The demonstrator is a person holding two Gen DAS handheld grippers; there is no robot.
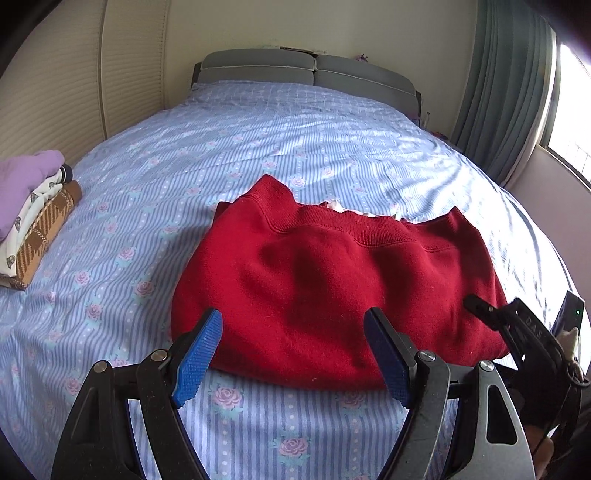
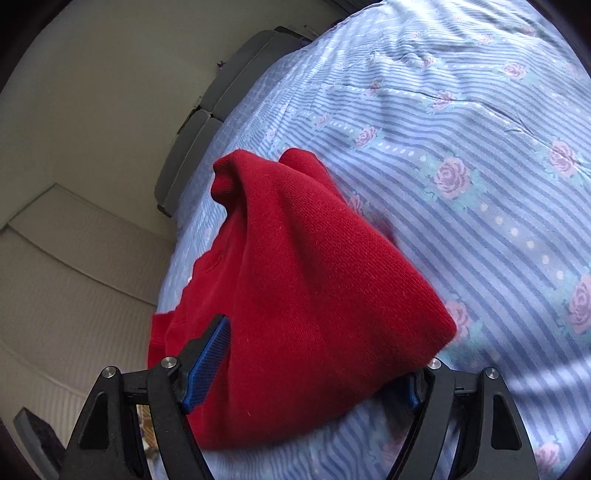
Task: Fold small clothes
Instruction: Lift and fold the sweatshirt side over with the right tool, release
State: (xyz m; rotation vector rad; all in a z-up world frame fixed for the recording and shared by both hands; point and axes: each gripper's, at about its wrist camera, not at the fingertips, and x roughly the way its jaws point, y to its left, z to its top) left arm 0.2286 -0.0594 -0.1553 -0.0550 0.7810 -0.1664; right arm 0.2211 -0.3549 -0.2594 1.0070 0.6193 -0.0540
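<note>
I'm looking across a wide bed (image 1: 258, 140) covered in a blue striped sheet (image 1: 129, 229) printed with pink roses. At its far end stands a grey padded headboard (image 1: 306, 72) in two sections, set against a plain cream wall (image 1: 332, 26). On my left runs a pale ribbed panel (image 1: 55, 99), like closed cupboard doors. On the right, grey-green curtains (image 1: 506, 92) hang beside a bright window (image 1: 572, 122), and daylight washes the sheet's far right side.
</note>
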